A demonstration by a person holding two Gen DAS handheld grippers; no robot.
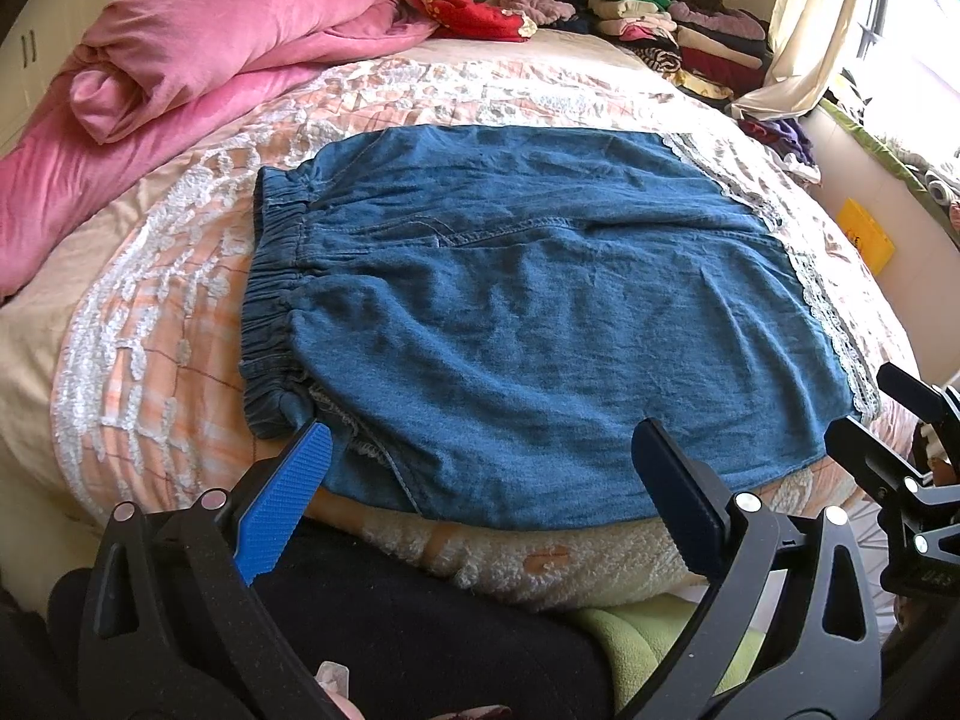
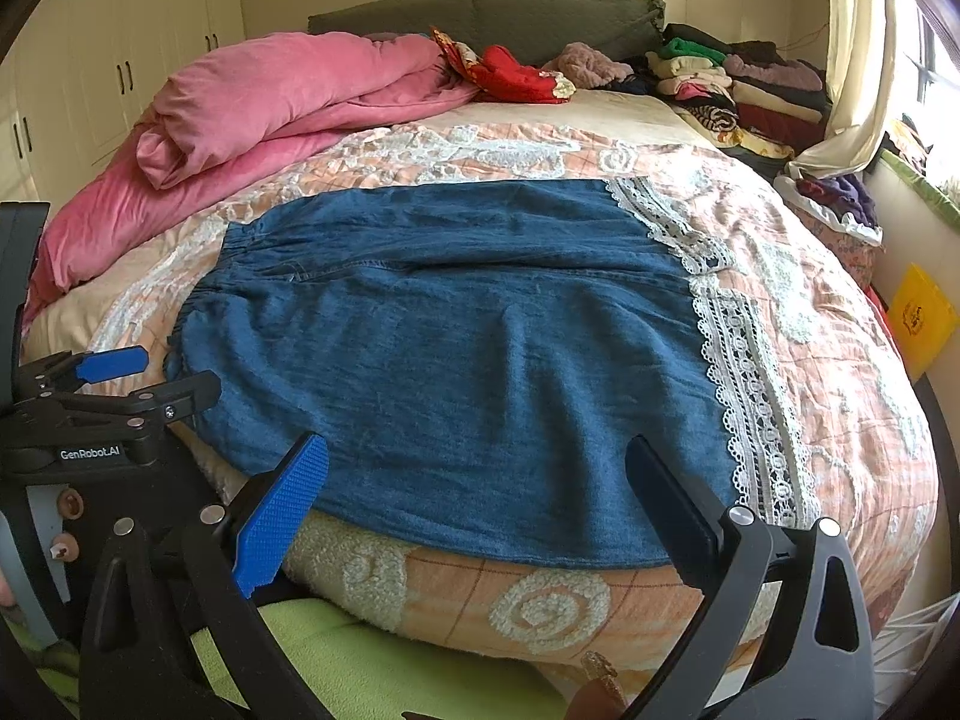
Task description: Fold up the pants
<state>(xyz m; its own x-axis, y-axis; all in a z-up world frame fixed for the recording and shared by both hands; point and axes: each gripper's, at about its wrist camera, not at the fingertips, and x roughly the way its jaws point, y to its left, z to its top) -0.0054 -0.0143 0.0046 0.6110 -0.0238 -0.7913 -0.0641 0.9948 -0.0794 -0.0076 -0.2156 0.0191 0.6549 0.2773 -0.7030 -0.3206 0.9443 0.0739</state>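
Note:
Blue denim pants (image 1: pixel 528 312) (image 2: pixel 456 354) lie flat across the bed, elastic waistband (image 1: pixel 273 306) to the left and white lace hems (image 2: pixel 744 372) to the right. My left gripper (image 1: pixel 480 450) hovers open above the near edge of the pants, close to the waistband corner, with nothing between its fingers. My right gripper (image 2: pixel 477 462) is open too, over the near edge nearer the lace hem, holding nothing. The right gripper's black frame shows at the right edge of the left wrist view, and the left gripper's blue pad (image 2: pixel 111 363) shows at the left of the right wrist view.
The bed has a peach quilt (image 2: pixel 810 324) with white patterns. A rolled pink blanket (image 1: pixel 198 72) lies at the back left. Red cloth (image 1: pixel 474 12) and stacks of folded clothes (image 1: pixel 684 30) sit by the headboard. A window and curtain are to the right. Dark and green fabric lies below the bed's near edge.

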